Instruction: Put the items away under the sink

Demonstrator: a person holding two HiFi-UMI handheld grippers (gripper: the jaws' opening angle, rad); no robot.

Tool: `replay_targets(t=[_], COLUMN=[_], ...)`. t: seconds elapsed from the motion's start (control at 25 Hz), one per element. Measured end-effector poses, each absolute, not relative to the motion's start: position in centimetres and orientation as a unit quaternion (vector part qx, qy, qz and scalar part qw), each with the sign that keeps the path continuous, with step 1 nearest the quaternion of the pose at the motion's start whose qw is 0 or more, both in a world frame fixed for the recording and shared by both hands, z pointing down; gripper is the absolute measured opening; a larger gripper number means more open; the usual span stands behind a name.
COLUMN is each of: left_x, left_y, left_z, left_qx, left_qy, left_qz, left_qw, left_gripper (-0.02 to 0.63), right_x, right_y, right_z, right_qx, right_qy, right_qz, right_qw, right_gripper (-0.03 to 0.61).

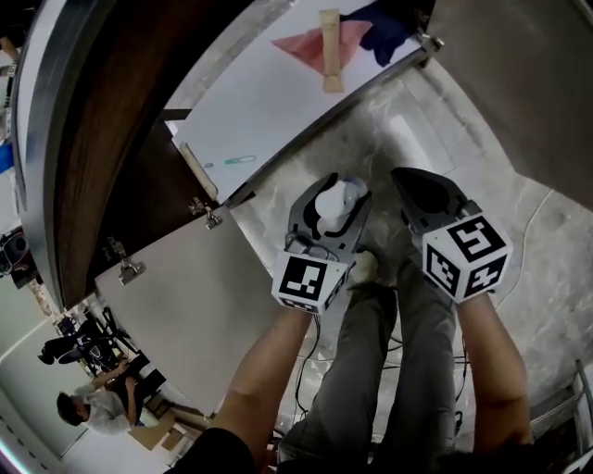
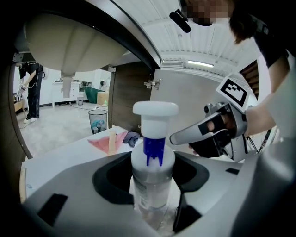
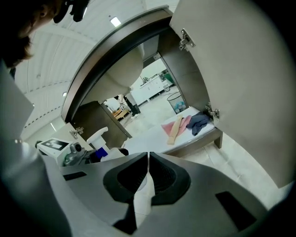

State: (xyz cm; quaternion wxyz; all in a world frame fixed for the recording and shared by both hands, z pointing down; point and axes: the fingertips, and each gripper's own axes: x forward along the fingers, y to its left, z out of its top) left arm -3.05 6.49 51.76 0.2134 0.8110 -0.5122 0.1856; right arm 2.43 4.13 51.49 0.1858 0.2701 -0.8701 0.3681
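A clear bottle point(image 2: 152, 171) with a white cap and blue collar stands upright between the jaws of my left gripper point(image 2: 152, 185), which is shut on its body. In the head view the same bottle point(image 1: 335, 202) shows inside the left gripper point(image 1: 334, 190), above the stone floor in front of the open sink cabinet. My right gripper point(image 1: 412, 180) hangs just to its right. Its jaws meet at the tips point(image 3: 148, 155) with nothing between them. On the white cabinet floor point(image 1: 269, 111) lie a pink cloth point(image 1: 310, 46), a wooden stick point(image 1: 330, 51) and a dark blue cloth point(image 1: 384, 28).
Both cabinet doors stand open: the left one point(image 1: 185, 305) swings out beside my left arm, the right one point(image 1: 519, 74) is at the far right. The sink basin point(image 2: 69, 46) hangs over the cabinet space. A bin point(image 2: 97, 120) and people stand beyond.
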Motion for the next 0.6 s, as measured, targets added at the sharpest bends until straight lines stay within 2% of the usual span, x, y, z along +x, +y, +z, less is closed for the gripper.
replay_targets(t=[0.6], left_x=[-5.3], left_y=[5.1], left_z=[58.1], left_qx=[0.813], left_qy=[-0.501], left_qz=[0.204], left_qw=[0.217], left_gripper=[0.235], right_x=[0.0], right_y=[2.8], right_z=[58.5], right_qx=[0.265], right_qy=[-0.87], right_qz=[0.363], right_qw=[0.202], right_gripper=[0.036])
